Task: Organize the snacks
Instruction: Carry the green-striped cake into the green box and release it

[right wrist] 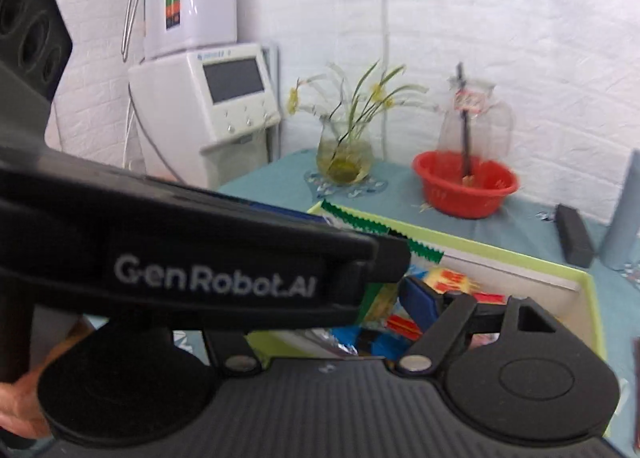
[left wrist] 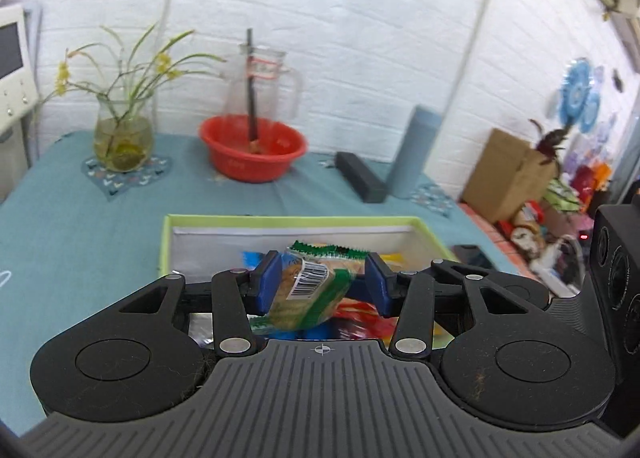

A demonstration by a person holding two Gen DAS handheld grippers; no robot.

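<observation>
Left gripper [left wrist: 322, 284] sits closest to the lens, blue pads [left wrist: 269, 283] pinching a green snack packet [left wrist: 310, 290] with a barcode label; packet is tilted and hangs above the green-rimmed box [left wrist: 168, 236] of mixed snacks near the counter's front edge. Box contents blurred, mostly hidden behind the gripper body. Right gripper [right wrist: 400, 290]: only one blue pad [right wrist: 418, 300] shows over the box, the other is blocked by the left gripper's black side crossing the right wrist view, so its opening can't be told. Red bowl [left wrist: 253, 148], plant vase [left wrist: 123, 138] and clear pitcher [left wrist: 260, 82] stand along the counter's [left wrist: 80, 226] back edge.
</observation>
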